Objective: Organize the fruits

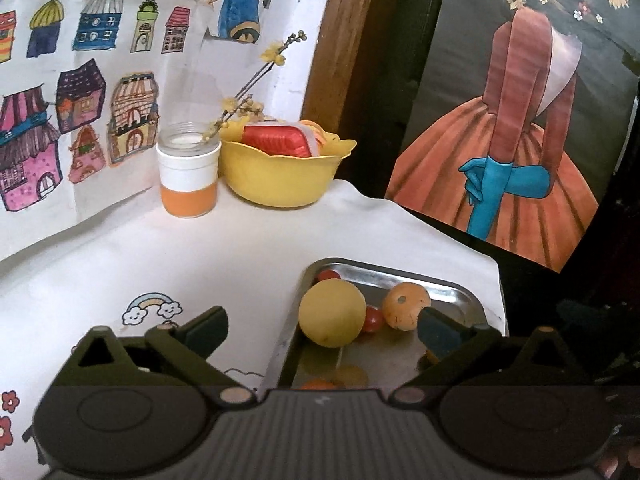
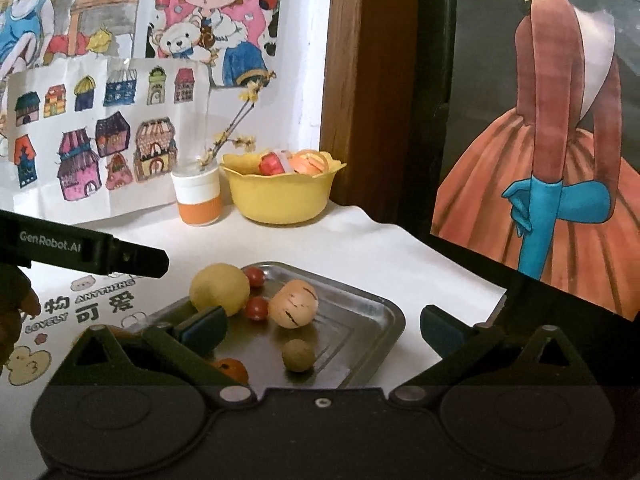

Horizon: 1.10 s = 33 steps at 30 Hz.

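Note:
A steel tray lies on the white table and holds several fruits. In it sit a large yellow round fruit, a peach-coloured fruit with dark marks, small red tomatoes, a small tan ball and an orange fruit near the front edge. My left gripper hangs open above the tray's near left part, its pads touching nothing. My right gripper is open over the tray, with nothing gripped. The left gripper's finger shows at the left of the right wrist view.
A yellow bowl with red and orange items stands at the back by a wooden post. Beside it is a white and orange cup holding twigs. Drawings cover the wall. The table edge drops off at the right.

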Motion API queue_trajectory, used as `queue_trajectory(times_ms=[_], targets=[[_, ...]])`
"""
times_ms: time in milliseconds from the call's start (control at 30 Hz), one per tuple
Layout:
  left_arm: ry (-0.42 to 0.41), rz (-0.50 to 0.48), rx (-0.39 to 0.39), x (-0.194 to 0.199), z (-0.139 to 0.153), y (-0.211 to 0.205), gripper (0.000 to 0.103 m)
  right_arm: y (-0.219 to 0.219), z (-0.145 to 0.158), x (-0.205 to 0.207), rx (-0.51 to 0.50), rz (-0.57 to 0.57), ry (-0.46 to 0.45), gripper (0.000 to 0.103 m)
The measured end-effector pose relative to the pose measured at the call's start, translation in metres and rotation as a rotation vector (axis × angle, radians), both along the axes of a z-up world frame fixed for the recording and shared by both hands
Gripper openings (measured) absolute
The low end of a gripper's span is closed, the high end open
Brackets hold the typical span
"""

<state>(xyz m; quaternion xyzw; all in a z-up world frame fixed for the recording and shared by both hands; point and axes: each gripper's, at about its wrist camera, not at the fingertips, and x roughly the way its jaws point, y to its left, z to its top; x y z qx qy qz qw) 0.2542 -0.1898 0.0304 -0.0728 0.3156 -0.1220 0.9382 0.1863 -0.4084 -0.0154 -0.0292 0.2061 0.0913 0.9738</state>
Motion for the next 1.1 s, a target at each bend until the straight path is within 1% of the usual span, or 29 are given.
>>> queue_trajectory(times_ms=[233, 300, 433, 733, 900, 1100], targets=[[-0.043, -0.006, 0.023, -0.016, 0.008, 0.010, 0.102, 0.007, 0.013, -0.019, 0.035, -0.017, -0.014, 0.102], [-0.054, -0.005, 0.026, -0.021, 0.010, 0.012, 0.102, 0.010, 0.015, -0.024, 0.030, -0.020, -0.021, 0.102], [-0.059, -0.011, 0.028, -0.029, 0.012, 0.018, 0.102, 0.017, 0.015, -0.034, 0.001, -0.034, -0.031, 0.102], [-0.087, 0.005, 0.036, -0.046, 0.017, 0.035, 0.102, 0.031, 0.014, -0.058, 0.028, -0.049, -0.031, 0.102], [-0.092, -0.004, 0.042, -0.055, 0.017, 0.042, 0.102, 0.035, 0.014, -0.069, 0.036, -0.066, -0.029, 0.102], [-0.075, -0.016, 0.055, -0.061, 0.014, 0.047, 0.102, 0.043, 0.012, -0.081, -0.001, -0.099, -0.035, 0.102]])
